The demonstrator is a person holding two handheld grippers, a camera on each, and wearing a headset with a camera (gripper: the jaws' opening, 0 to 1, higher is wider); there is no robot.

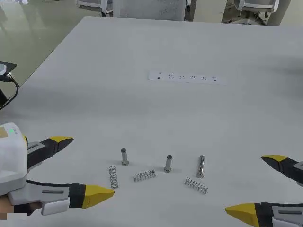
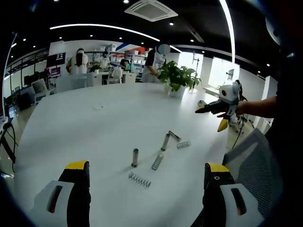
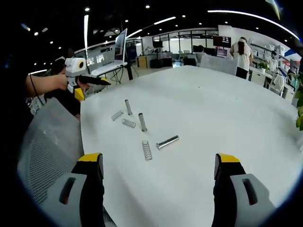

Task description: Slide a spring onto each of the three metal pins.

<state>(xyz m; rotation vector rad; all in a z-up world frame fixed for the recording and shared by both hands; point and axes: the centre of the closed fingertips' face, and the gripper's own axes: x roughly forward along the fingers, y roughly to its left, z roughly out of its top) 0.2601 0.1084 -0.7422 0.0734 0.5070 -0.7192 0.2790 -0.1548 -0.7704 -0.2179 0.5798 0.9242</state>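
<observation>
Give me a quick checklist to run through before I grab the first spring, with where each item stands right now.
1. Both grippers open and free: ok. The left gripper and right gripper hold nothing.
2. Three springs lying loose: ok. In the head view, left spring, middle spring, right spring.
3. Pins bare: ok. No pin carries a spring.
4. Pins upright: not ok. The left pin and middle pin stand, but the right pin lies on its side.
5. Springs undamaged: cannot tell.
</observation>
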